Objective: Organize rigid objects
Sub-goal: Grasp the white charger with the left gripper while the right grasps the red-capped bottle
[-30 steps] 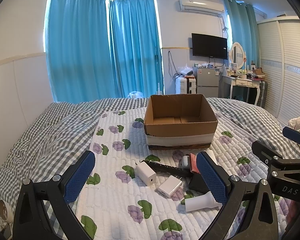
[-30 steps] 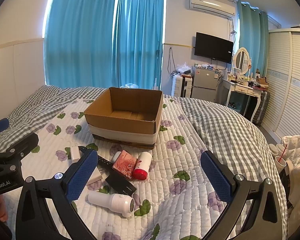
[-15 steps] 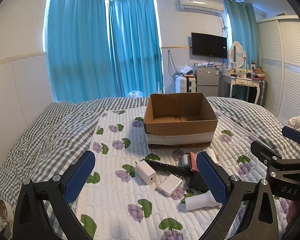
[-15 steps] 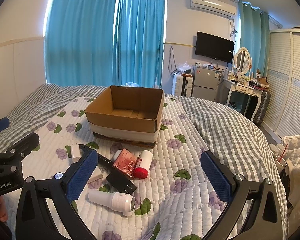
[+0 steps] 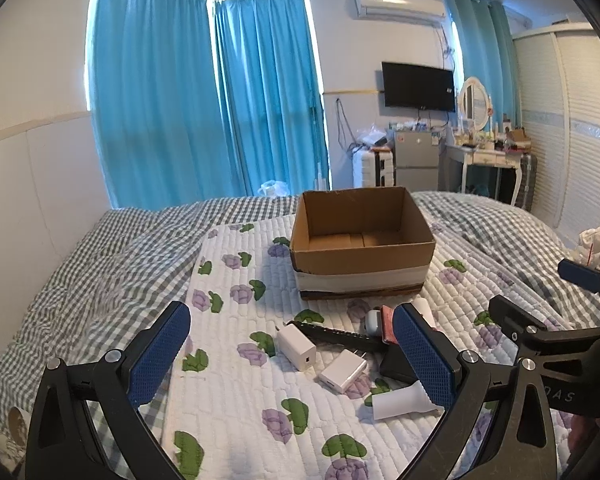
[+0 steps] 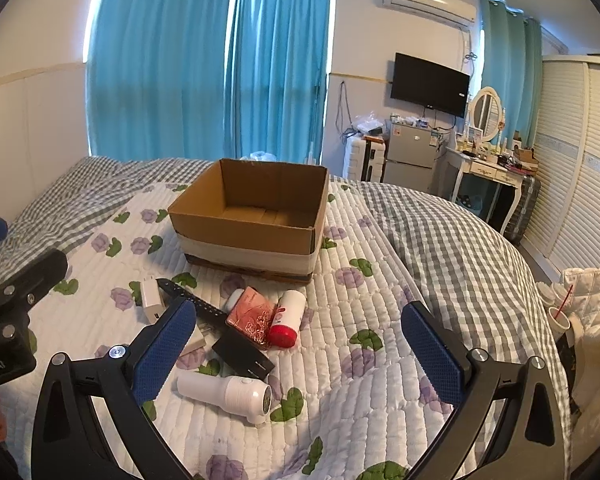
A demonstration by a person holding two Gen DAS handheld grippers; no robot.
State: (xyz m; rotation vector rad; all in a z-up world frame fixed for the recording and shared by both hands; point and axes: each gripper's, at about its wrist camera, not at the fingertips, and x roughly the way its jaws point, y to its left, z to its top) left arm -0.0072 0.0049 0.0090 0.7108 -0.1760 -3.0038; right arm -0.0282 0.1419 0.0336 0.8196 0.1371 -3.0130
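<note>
An open cardboard box (image 5: 362, 248) (image 6: 256, 220) stands empty on the bed. In front of it lie two white chargers (image 5: 296, 346) (image 5: 343, 370), a black strap (image 5: 340, 336), a white lint shaver (image 6: 228, 394), a black box (image 6: 242, 356), a pink patterned case (image 6: 252, 316) and a white bottle with a red cap (image 6: 288, 318). My left gripper (image 5: 292, 356) is open and empty, held above the chargers. My right gripper (image 6: 300, 352) is open and empty, just right of the pile.
The bed carries a white floral quilt (image 6: 364, 364) over a grey checked cover (image 5: 100, 280). Beyond it are blue curtains, a fridge (image 6: 408, 156), a dressing table and a wardrobe on the right. A cup with a straw (image 6: 558, 316) sits at the bed's right side.
Both views shift only slightly; the box and items sit a touch lower and closer. Both grippers stay open and empty.
</note>
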